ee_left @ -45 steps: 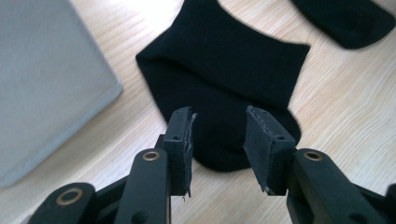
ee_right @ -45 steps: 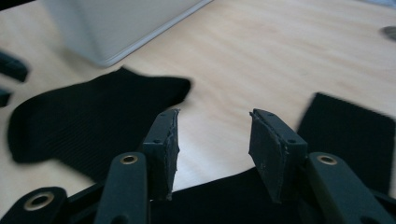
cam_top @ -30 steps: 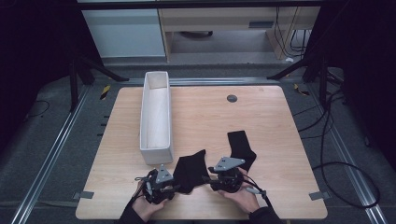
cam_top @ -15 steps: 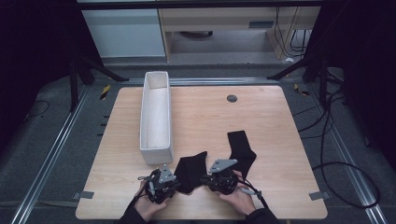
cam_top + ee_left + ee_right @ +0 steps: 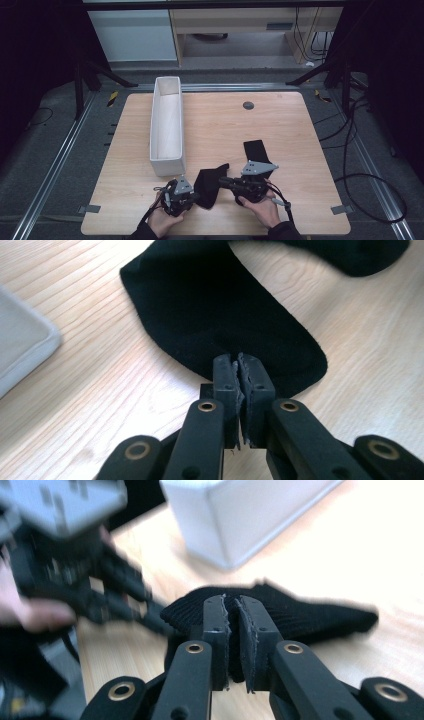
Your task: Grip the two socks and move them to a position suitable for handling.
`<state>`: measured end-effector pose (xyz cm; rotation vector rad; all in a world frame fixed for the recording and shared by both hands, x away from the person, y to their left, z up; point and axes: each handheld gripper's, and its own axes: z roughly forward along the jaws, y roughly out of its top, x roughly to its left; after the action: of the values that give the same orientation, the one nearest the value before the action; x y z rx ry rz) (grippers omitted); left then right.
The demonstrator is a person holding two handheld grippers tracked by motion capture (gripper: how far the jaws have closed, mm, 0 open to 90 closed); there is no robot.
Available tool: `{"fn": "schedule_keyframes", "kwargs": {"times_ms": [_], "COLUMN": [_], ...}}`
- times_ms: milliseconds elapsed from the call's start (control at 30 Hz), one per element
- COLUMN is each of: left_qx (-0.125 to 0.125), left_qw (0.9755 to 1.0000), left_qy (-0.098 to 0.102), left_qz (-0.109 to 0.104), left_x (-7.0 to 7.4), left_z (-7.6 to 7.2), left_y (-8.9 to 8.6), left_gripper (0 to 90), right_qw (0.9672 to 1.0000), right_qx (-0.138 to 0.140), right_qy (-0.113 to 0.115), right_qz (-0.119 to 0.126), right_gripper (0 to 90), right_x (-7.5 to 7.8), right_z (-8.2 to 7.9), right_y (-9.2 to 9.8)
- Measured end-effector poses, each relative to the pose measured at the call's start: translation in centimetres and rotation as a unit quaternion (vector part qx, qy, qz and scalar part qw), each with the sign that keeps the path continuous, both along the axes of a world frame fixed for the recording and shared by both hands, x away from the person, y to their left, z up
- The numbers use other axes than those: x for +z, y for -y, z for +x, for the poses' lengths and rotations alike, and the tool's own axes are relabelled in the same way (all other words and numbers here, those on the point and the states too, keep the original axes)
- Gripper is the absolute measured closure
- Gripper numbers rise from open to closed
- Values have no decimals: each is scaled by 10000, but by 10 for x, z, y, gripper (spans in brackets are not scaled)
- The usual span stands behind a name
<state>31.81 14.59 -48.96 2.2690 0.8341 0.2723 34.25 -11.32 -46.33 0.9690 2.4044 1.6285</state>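
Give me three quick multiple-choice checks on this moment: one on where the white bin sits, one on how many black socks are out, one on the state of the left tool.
1. Where is the white bin relative to the black sock held between the two tools?
A. Beyond it, toward the table's left side
B. At the table's right edge
C. On the floor

2. How many black socks lie on the table?
A. One
B. Two
C. Four

3. What is the left tool doing?
A. Standing wide open above the sock
B. Clamped on the sock's edge
C. Resting inside the bin

Answers: 1 A, the high view shows the bin standing left of centre, past the sock. 2 B, a second sock lies by the right tool. 3 B, the left gripper view shows the jaws pressed together on the fabric edge.
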Motion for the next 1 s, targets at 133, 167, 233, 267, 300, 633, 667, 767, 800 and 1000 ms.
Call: {"fn": "schedule_keyframes", "kwargs": {"times_ms": [133, 167, 233, 267, 300, 633, 667, 767, 800, 1000], "left_qx": [-90, -102, -144, -144, -142, -193, -193, -232, -173, -105], "left_qw": [9999, 9999, 9999, 9999, 9999, 9997, 9997, 9996, 9998, 9999], "left_qy": [-66, -57, -75, -75, -86, -104, -104, -157, -120, -70], "left_qz": [-25, -11, -13, -13, -37, 50, 50, -7, 51, 41], "left_x": [-1, -1, -1, -1, -1, -3, -3, -3, -3, -2], "left_z": [-1, -1, 0, 0, 1, 2, 2, 2, 3, 4], "left_y": [3, 3, 3, 3, 3, 3, 3, 3, 2, 1], "left_gripper": [861, 861, 862, 861, 861, 861, 861, 861, 861, 859], "right_qw": [9992, 9982, 9972, 9972, 9967, 9879, 9879, 9825, 9810, 9723], "right_qx": [-250, -449, -629, -629, -696, -1502, -1502, -1750, -1803, -2151], "right_qy": [38, 140, 247, 247, 274, 102, 102, -16, -32, -86], "right_qz": [324, 364, 336, 336, 319, -384, -384, -642, -711, -908], "right_gripper": [828, 828, 827, 827, 827, 820, 820, 819, 818, 790], "right_x": [6, 11, 15, 15, 17, 6, 6, -3, -5, -17], "right_z": [3, 7, 13, 13, 17, 81, 81, 98, 102, 118], "right_y": [5, 6, 4, 4, 2, -26, -26, -32, -32, -29]}}
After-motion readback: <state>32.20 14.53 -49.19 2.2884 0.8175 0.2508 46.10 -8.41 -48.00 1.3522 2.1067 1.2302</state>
